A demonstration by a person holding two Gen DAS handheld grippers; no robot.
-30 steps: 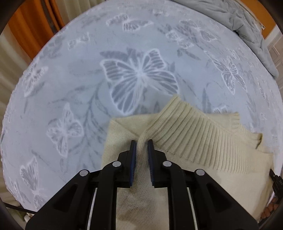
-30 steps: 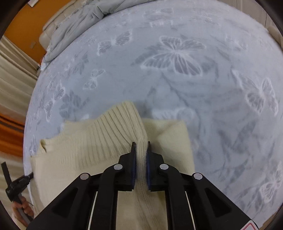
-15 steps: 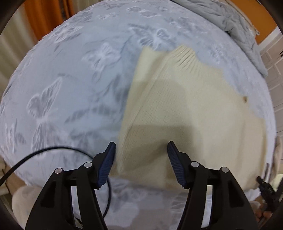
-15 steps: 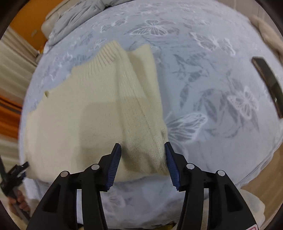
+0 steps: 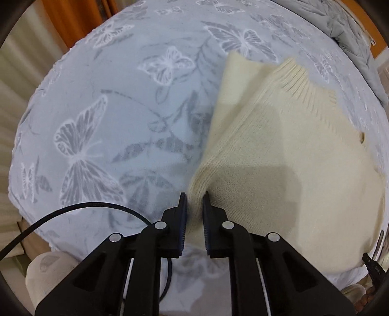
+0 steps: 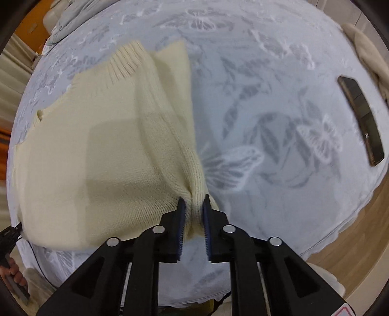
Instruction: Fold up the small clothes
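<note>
Sweater: cream knit sweater (image 5: 291, 155) lies spread on the bed near its front edge, ribbed hem (image 5: 304, 80) toward the far side, one side folded over with a lower layer showing beside it.
Left gripper: left gripper (image 5: 194, 209) has its fingers nearly closed, pinching the near left corner of the sweater at the bed's front edge.
Right gripper: right gripper (image 6: 193, 209) likewise has its fingers drawn close together, clamping the bunched near right corner of the sweater (image 6: 97, 150).
Bed cover: pale blue bedspread (image 5: 121, 109) with white and grey butterflies carries the garment.
Around: dark phone (image 6: 362, 119) lies on the bedspread (image 6: 279, 97) toward its right edge, well apart from the sweater; grey quilt (image 5: 352, 31) is heaped at the far corner; black cable (image 5: 73, 210) arcs over the front edge on the left; orange curtain (image 5: 77, 19) hangs beyond the bed.
Containers: none in view.
</note>
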